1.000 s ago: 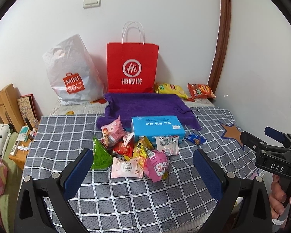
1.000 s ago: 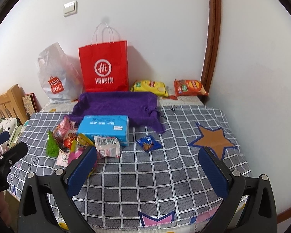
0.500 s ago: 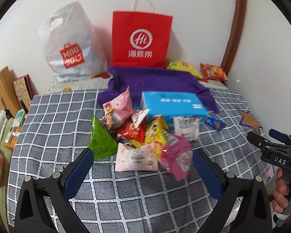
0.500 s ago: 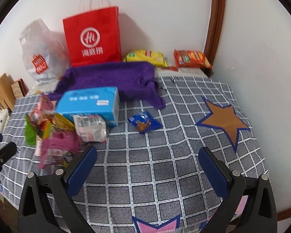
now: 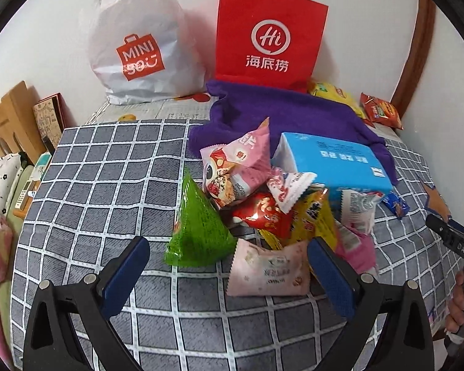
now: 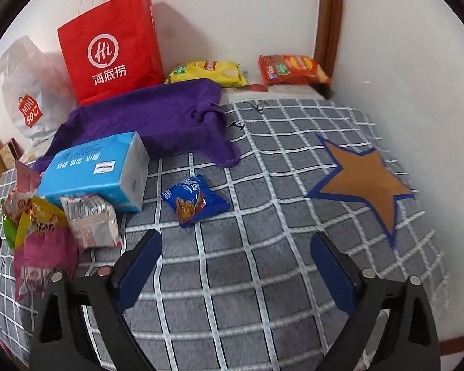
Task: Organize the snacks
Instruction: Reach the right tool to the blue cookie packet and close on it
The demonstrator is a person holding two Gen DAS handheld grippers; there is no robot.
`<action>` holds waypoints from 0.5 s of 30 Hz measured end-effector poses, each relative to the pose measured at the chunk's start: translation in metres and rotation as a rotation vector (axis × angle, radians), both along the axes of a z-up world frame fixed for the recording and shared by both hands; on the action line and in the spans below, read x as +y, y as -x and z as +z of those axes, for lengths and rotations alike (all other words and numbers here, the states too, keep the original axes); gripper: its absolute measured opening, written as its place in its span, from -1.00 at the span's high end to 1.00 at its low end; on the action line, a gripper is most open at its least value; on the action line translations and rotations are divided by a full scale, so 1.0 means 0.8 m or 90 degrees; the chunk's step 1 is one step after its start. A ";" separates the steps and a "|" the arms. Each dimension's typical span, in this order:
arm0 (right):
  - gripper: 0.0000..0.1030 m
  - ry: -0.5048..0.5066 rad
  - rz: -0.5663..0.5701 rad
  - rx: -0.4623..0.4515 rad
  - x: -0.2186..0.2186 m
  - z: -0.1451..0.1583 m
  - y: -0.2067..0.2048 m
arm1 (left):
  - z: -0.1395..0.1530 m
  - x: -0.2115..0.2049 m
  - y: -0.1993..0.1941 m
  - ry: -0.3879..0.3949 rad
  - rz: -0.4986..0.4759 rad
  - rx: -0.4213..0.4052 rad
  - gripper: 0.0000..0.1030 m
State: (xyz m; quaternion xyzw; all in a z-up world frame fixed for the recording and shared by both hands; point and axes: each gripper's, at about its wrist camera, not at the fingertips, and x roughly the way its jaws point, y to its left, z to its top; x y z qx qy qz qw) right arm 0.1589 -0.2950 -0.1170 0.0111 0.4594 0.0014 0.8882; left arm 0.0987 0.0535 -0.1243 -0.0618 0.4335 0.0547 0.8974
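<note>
You are over a bed (image 6: 263,278) covered by a grey blanket (image 5: 108,170) with white checks and a brown star (image 6: 365,182) near its right edge. At the far edge, against the wall, stand two containers: a white plastic shopping bag (image 5: 139,46) toward the far left corner and a red paper bag (image 5: 269,34) beside it, upright, handles up; you cannot tell what either holds. A purple cloth (image 5: 287,114) lies spread just in front of the red bag. In front of the cloth rests a closed blue tissue box (image 5: 334,160), touching the snack pile.

The snack pile (image 5: 263,210) sits toward the middle of the bed, left of the box: a green pyramid packet (image 5: 198,225), a pink owl-print packet (image 5: 235,167), red and yellow packets in a heap, a pale pink packet (image 5: 269,272) nearest you and a grey-white packet (image 6: 91,219) against the box. A small blue snack packet (image 6: 195,201) lies alone to the right of the box. A yellow chip bag (image 6: 207,71) and an orange chip bag (image 6: 290,69) lie in the far right corner.

Your left tongs (image 5: 229,278) are spread wide and hold nothing; the pale pink packet lies between the fingertips, ungripped. Your right tongs (image 6: 235,272) are closing from wide, with only bare blanket between the jaws, the blue packet just beyond.
</note>
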 end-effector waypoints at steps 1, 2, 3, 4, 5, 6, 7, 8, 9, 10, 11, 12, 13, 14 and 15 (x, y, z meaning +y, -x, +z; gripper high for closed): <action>-0.71 -0.005 0.006 0.005 0.001 -0.006 -0.007 | -0.002 0.000 -0.002 0.001 -0.002 0.004 -0.97; -0.62 -0.005 0.016 0.013 0.004 -0.013 -0.016 | -0.003 0.002 -0.004 0.002 -0.004 0.007 -0.94; -0.54 0.000 0.024 0.018 0.005 -0.018 -0.020 | -0.004 0.003 -0.007 0.004 -0.005 0.010 -0.92; -0.51 0.001 0.035 0.023 0.008 -0.024 -0.028 | -0.004 0.005 -0.008 0.006 -0.006 0.011 -0.92; -0.46 0.002 0.045 0.025 0.011 -0.029 -0.033 | -0.004 0.006 -0.009 0.007 -0.007 0.012 -0.92; -0.45 0.001 0.056 0.027 0.015 -0.034 -0.040 | -0.004 0.007 -0.010 0.006 -0.005 0.013 -0.92; -0.45 0.000 0.068 0.028 0.021 -0.039 -0.047 | -0.005 0.008 -0.011 0.004 -0.004 0.013 -0.92; -0.45 0.003 0.077 0.028 0.024 -0.042 -0.051 | -0.005 0.009 -0.012 0.004 -0.004 0.014 -0.92; -0.45 0.007 0.087 0.026 0.029 -0.046 -0.058 | -0.005 0.011 -0.014 0.005 -0.004 0.015 -0.92; -0.45 0.012 0.093 0.026 0.032 -0.049 -0.063 | -0.005 0.012 -0.015 0.007 -0.004 0.015 -0.92; -0.45 0.017 0.098 0.028 0.034 -0.053 -0.067 | -0.005 0.013 -0.015 0.010 -0.004 0.015 -0.92; -0.45 0.021 0.103 0.031 0.037 -0.056 -0.072 | -0.005 0.014 -0.016 0.012 -0.005 0.014 -0.92; -0.45 0.027 0.108 0.035 0.039 -0.061 -0.078 | -0.005 0.015 -0.016 0.013 -0.005 0.013 -0.92; -0.45 0.029 0.114 0.041 0.041 -0.064 -0.083 | -0.006 0.016 -0.017 0.017 -0.007 0.012 -0.92; -0.45 0.031 0.118 0.042 0.040 -0.066 -0.086 | -0.006 0.017 -0.016 0.022 -0.008 0.010 -0.92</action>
